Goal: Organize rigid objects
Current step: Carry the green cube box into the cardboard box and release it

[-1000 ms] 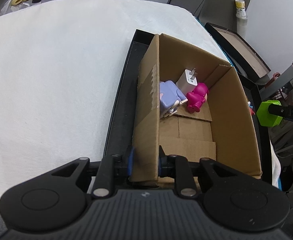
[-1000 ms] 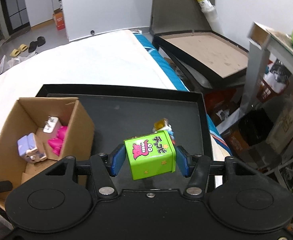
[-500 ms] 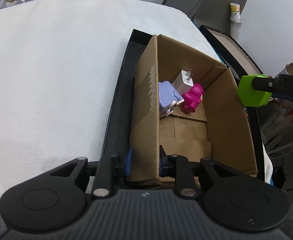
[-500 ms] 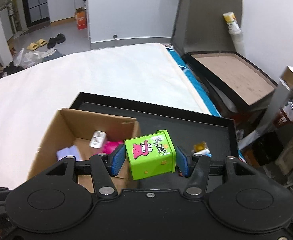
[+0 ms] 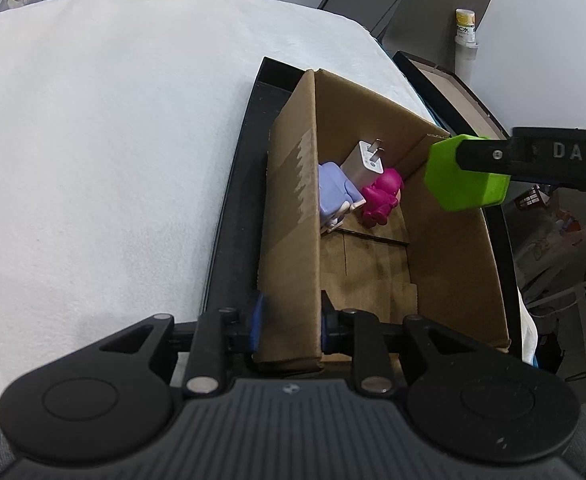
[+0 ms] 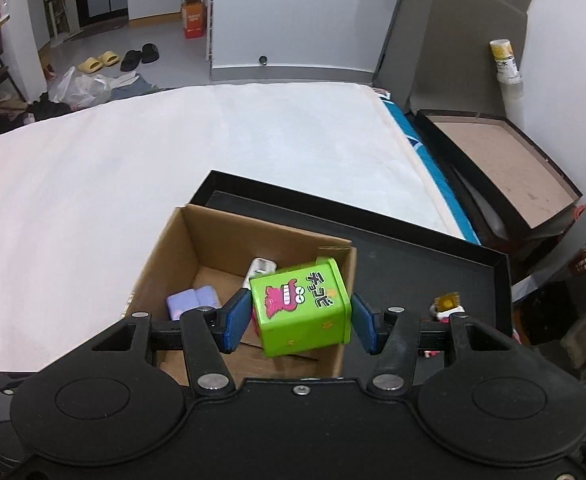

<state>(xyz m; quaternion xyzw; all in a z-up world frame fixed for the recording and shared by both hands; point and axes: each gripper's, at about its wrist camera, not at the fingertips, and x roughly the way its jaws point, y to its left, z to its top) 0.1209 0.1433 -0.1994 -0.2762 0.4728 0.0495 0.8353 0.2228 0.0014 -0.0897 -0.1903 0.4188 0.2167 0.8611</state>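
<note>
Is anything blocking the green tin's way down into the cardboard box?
Nothing visible does. The green tin, clamped in the right gripper, hangs over the cardboard box, whose near floor is bare; the toys lie at its far end.

pink toy [image 6: 433, 353] mostly behind right claw [image 6: 301, 316]

Two wrist cameras look steeply down from close above. Both show the same cardboard box [image 5: 445, 264] [image 6: 197, 248].
</note>
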